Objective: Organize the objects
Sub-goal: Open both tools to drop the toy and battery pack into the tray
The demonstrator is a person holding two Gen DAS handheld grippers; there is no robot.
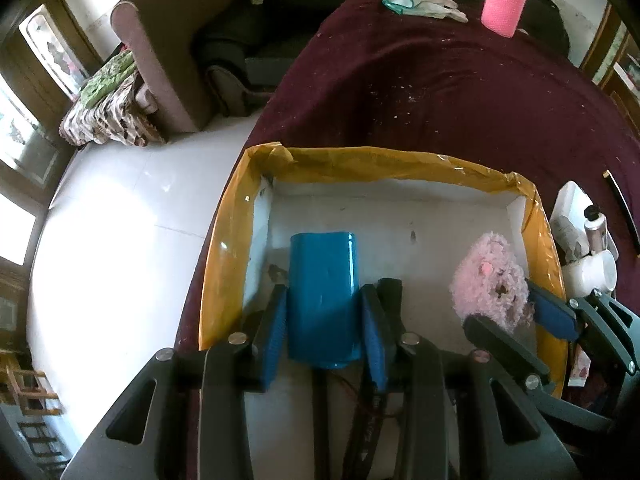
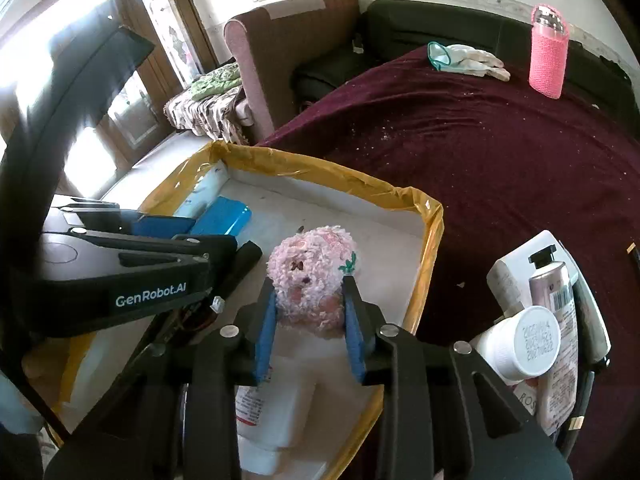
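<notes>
A living room with a brown armchair and dark sofa sits behind a table [image 1: 460,92] draped in maroon cloth, and at its near edge stands the white box [image 1: 400,188] with yellow tape around its rim. Everything here is placed against that box. Inside it, toward the left wall, the left tongs [image 1: 325,320] hold a blue case [image 1: 322,292], pads pressed on both of its long sides, the case low over the box floor. Toward the right wall the right tongs [image 2: 310,320] straddle a fluffy pink toy [image 2: 310,276]; the blue pads sit against its fur on both sides, though how firmly they squeeze I cannot tell. A white bottle [image 2: 276,412] lies in the near end of the box, beneath the right tongs. Just outside the right wall a cluster of tubes and jars [image 2: 548,320] waits, and far beyond the box stand a pink knitted bottle [image 1: 505,0] and a pair of white gloves [image 1: 428,0].

This looks like the setting-down step: both things are already within the box. Next, each pair of tongs needs to part cleanly and lift straight out, without dragging the toy's fur along.
</notes>
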